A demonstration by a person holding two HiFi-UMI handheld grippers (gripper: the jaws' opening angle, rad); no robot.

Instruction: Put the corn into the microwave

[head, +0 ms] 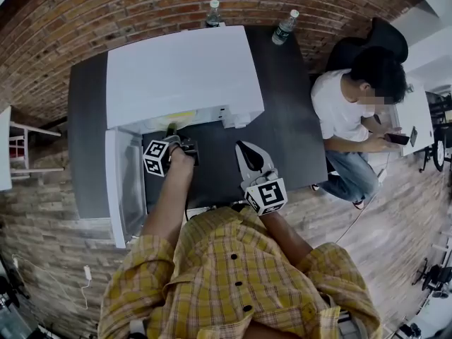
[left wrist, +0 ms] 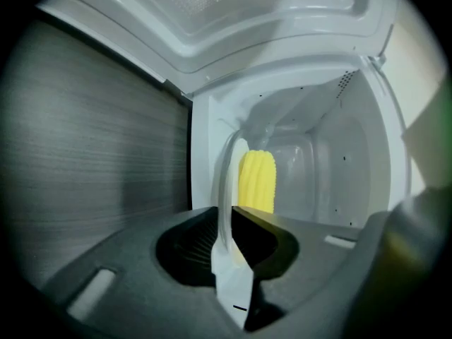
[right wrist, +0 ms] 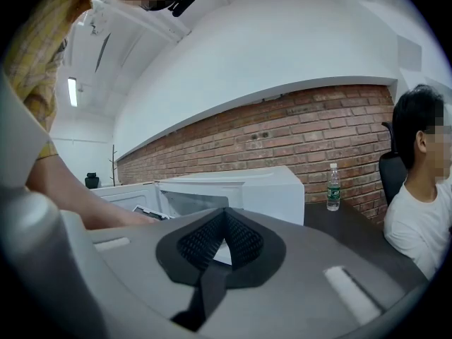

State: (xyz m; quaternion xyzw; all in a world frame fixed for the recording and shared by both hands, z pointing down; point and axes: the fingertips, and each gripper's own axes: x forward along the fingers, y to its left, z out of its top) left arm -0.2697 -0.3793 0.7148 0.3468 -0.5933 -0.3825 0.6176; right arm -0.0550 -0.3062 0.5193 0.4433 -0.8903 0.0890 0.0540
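Observation:
A yellow corn cob point(left wrist: 257, 181) stands upright inside the white microwave point(head: 180, 73), whose door point(head: 120, 182) hangs open to the left. My left gripper point(left wrist: 236, 189) reaches into the cavity. One thin white finger point(left wrist: 227, 189) lies along the cob's left side, while the cob's right side shows free against the back wall. From the head view, the left gripper point(head: 171, 129) sits at the oven's mouth. My right gripper point(head: 242, 147) hovers over the dark table, shut and empty; in its own view the right gripper point(right wrist: 224, 214) faces the microwave point(right wrist: 240, 189).
The microwave stands on a dark table point(head: 289, 119) against a brick wall. Two water bottles point(head: 213, 13) point(head: 285, 27) stand at the table's far edge. A person in a white shirt point(head: 353, 111) sits at the right end.

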